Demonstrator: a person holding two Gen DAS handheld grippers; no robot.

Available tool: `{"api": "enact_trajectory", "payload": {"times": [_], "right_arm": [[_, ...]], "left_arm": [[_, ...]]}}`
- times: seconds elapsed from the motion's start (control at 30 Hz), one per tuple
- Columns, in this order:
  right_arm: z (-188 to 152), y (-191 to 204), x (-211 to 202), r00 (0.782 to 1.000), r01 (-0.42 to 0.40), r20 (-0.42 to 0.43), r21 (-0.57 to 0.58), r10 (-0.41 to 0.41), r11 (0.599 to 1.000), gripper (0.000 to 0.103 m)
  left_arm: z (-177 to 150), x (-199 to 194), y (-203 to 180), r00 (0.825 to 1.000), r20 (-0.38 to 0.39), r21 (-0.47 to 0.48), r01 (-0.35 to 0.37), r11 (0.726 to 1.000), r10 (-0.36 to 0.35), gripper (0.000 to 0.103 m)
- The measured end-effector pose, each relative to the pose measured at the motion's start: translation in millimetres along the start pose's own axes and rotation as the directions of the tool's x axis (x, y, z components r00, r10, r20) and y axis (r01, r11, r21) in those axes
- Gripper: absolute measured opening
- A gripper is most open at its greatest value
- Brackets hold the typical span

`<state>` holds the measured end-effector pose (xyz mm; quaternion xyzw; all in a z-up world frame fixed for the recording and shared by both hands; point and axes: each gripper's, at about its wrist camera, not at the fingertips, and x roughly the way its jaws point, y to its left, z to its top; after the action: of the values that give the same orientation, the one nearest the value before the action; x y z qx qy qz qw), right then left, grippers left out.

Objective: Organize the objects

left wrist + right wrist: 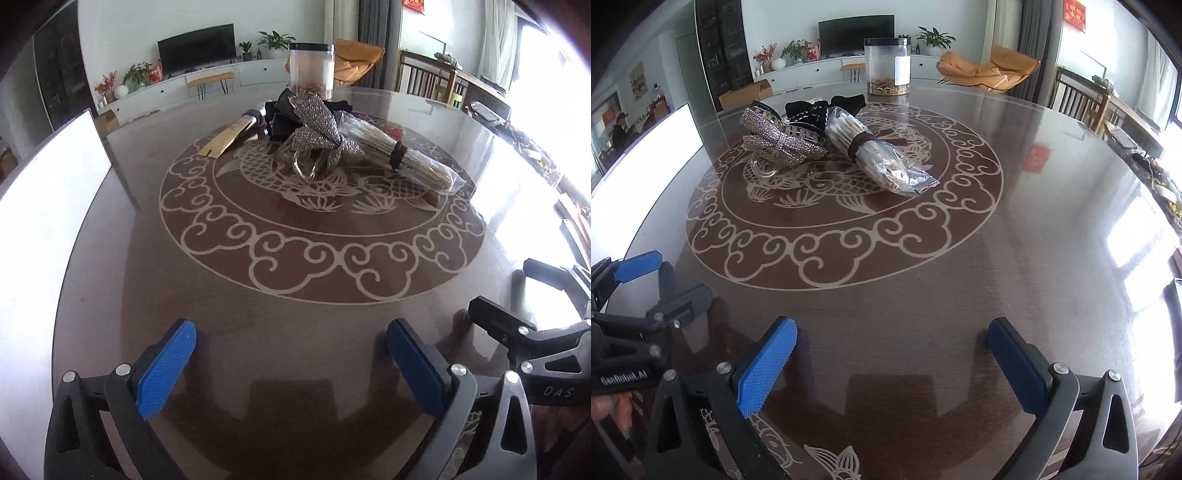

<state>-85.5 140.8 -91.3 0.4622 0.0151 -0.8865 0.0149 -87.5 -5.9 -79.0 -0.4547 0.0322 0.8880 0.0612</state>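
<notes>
Far across the bench (960, 277): bag of cotton swabs (871, 155), light, crinkly, slippery; grab at dark band mid-bag. Left hand-held gripper (291, 365) & right hand-held gripper (892, 365) both wide open, empty.

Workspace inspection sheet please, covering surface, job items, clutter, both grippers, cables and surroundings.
Surface: round brown table, glossy, with pale fish and cloud pattern.
Job's things: clear jar upright at the far side; rhinestone bow clip, black cloth behind it, bagged cotton swabs, all clustered; tan flat packet beside them.
Clutter: white board at the table's left edge.
Grippers: left gripper open, empty; right gripper open, empty; both over bare tabletop.
Cables: nothing seen.
Surroundings: television, potted plants, orange chair, wooden chairs.
</notes>
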Motion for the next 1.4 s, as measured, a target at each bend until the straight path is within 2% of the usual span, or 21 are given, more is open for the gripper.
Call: {"api": "enact_trajectory", "payload": {"times": [1.4], "right_arm": [[0.5,-0.2,1.7,1.0,0.001,0.0,0.0,-0.001,1.0,0.103]], "left_arm": [[1.6,4.1,-0.6,1.0,0.0,0.002,0.002,1.0,-0.002,0.103]]}}
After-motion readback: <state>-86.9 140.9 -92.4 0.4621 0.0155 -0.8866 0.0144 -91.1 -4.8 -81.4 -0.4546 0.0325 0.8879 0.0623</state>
